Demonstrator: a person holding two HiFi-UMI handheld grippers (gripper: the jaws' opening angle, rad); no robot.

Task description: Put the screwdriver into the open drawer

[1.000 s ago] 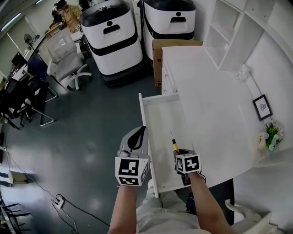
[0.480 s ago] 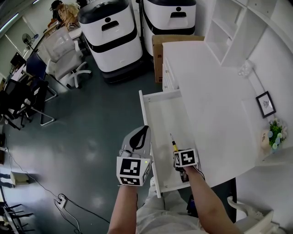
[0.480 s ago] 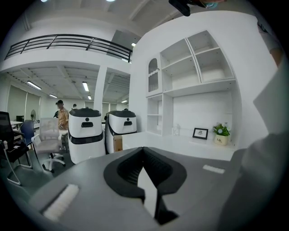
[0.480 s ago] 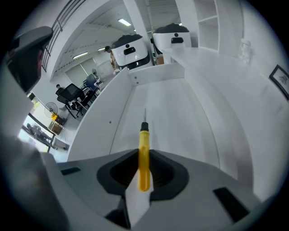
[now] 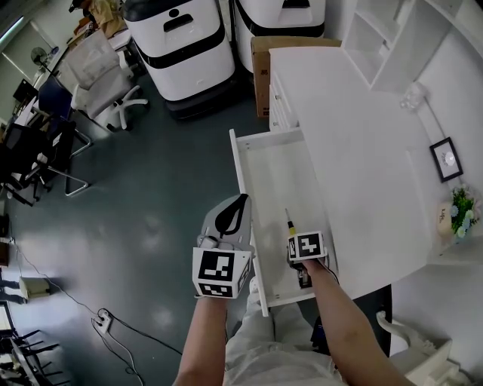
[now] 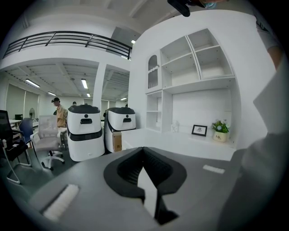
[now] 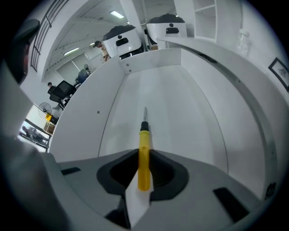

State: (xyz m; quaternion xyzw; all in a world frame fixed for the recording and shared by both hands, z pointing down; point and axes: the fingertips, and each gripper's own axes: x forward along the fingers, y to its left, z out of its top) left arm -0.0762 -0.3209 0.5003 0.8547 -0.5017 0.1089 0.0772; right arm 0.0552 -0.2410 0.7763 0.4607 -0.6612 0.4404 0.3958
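Yellow screwdriver [image 7: 144, 135], one, pinched by right gripper [image 7: 143, 172] over one open drawer [image 5: 266, 170]; left gripper [image 6: 143, 158] pressed together.

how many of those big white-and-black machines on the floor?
2. One machine stands on the dark floor past the open drawer; the second machine stands right beside it, behind the cardboard box. Others may sit outside the frame.

Bright even ceiling light; soft shadows; fisheye warp, dark vignetted corners.
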